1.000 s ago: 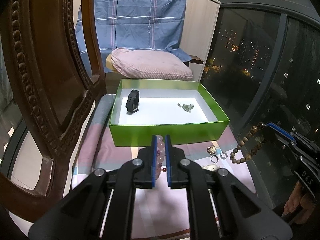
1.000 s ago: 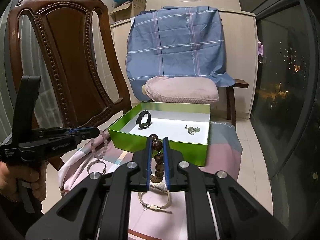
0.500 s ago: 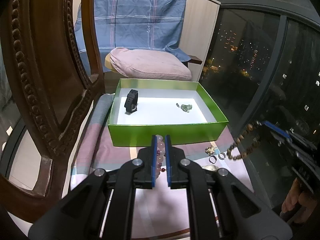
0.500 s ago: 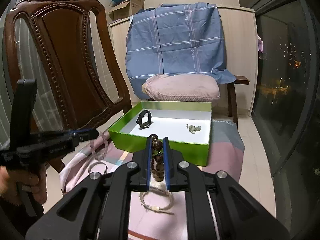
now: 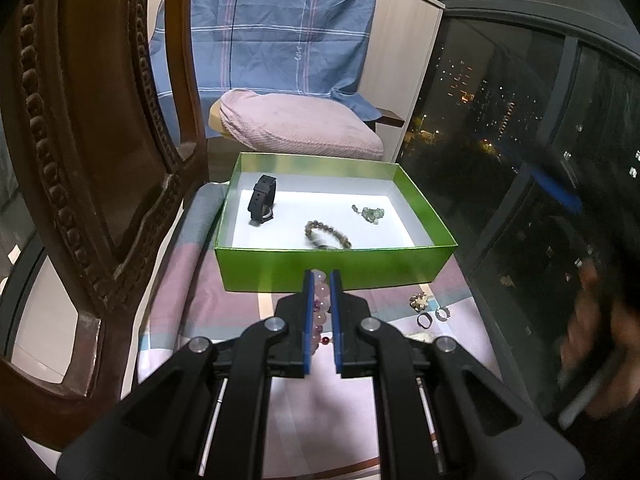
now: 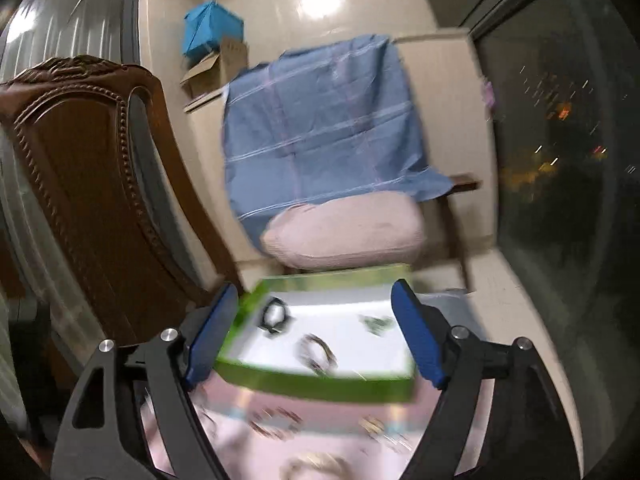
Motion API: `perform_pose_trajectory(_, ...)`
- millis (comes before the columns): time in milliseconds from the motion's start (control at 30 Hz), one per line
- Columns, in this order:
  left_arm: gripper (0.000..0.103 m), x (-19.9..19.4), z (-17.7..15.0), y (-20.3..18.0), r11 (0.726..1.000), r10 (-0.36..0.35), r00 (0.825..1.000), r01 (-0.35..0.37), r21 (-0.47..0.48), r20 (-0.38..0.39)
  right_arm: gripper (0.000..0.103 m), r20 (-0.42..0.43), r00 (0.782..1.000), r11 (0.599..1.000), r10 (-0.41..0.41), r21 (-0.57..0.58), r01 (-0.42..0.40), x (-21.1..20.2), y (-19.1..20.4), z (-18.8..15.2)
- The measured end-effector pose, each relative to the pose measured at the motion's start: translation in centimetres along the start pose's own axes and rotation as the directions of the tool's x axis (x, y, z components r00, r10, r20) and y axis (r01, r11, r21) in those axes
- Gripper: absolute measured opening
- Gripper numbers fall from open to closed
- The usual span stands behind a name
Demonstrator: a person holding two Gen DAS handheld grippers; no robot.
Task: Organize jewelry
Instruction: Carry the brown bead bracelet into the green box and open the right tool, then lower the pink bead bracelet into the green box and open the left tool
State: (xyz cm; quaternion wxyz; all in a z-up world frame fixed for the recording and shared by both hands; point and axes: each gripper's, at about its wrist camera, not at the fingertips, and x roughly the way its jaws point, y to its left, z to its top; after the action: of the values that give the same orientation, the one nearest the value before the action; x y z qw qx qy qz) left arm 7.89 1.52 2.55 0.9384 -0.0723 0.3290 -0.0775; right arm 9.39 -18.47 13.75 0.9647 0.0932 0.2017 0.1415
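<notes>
Left claw (image 5: 321, 300) pinches a pale pink round-bead bracelet (image 5: 322, 294); the blue pads are pressed onto the strand and the rest hangs down between the fingers, one red bead showing low. It hovers just short of the near wall of the shallow green cardboard box with white floor (image 5: 336, 264), roughly centred on that wall.

Key relation: the box lies straight ahead of the left claw, long axis across the view, so the drop calls for going forward and up over the near wall, no sideways shift needed.

Inside the box: a black watch strap standing on edge (image 5: 262, 199) at back left, a small grey-green stone cluster (image 5: 371, 213) at right, a brown wooden-bead bracelet (image 5: 327, 235) near the front middle. Open floor sits at front left and back middle; I'd aim front left, clear of the brown beads.

Right claw (image 6: 316, 336) is spread wide, nothing between its pads, and frames the box in its blurred view. In the left view it's a blur at far right, well apart from the left claw.

Edges: the carved dark wooden chair back (image 5: 88, 160) is close on the left, window glass on the right. Small rings and a gold-toned charm (image 5: 419, 301) lie on the pink-striped cloth worktop (image 5: 224, 312), to the right of the left claw, not boxed yet.
</notes>
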Motion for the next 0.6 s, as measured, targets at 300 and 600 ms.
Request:
perform_pose_trajectory(300, 0.008, 1.0, -0.3, -0.8, 1.0, 0.012, 1.0, -0.011, 0.02, -0.023, 0.082, -0.132, 0.988, 0.996, -0.083, 0.031, 0.088, -2.4, -3.0, -4.1)
perform_pose_trajectory(600, 0.008, 3.9, 4.5, -2.3, 0.999, 0.027, 0.999, -0.026, 0.02, -0.046, 0.082, -0.122, 0.991, 0.994, -0.062, 0.081, 0.072, -2.1, -4.7, -3.3)
